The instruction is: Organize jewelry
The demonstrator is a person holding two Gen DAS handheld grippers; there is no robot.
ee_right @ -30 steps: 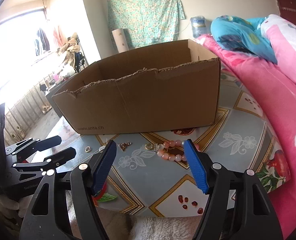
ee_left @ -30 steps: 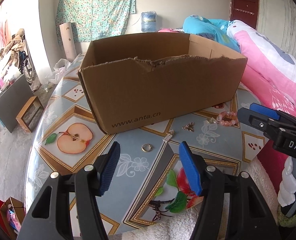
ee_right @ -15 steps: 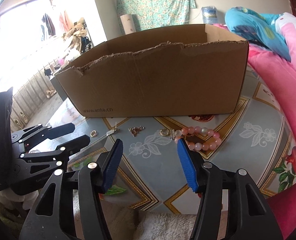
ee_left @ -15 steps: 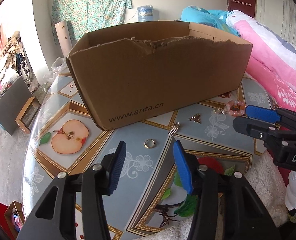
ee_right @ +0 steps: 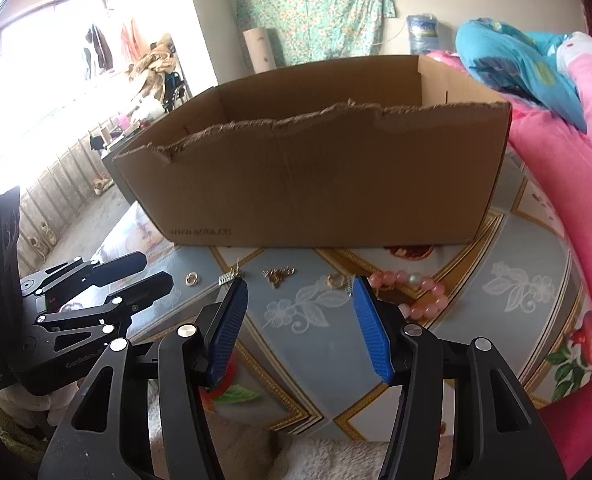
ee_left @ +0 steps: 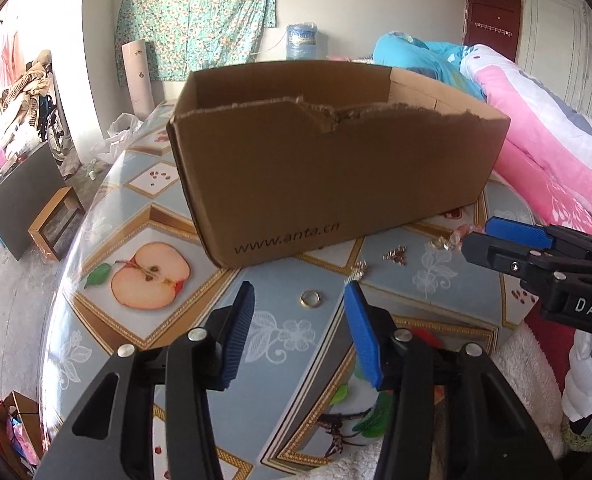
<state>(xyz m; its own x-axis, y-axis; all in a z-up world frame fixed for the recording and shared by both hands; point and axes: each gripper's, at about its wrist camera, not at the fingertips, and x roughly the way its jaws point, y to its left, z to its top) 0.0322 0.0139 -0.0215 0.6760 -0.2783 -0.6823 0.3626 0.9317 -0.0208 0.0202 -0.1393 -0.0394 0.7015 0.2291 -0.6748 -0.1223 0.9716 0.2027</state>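
cardboard box [ee_left: 336,184] on patterned bench [ee_left: 136,208], probably meant to receive jewelry strewn before it: gold ring [ee_left: 311,299] just ahead of released, empty left claw [ee_left: 300,300]; pink bead bracelet [ee_right: 416,292] beside released, empty right claw [ee_right: 300,292].

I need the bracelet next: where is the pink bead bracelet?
In the right wrist view, the pink bead bracelet lies on the table, right of the gold ring, before the cardboard box.

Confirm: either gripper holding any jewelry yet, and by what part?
Nothing held. Left gripper stands open, the ring lying on the table beyond its tips. Right gripper is open and empty; the pink bead bracelet lies untouched.
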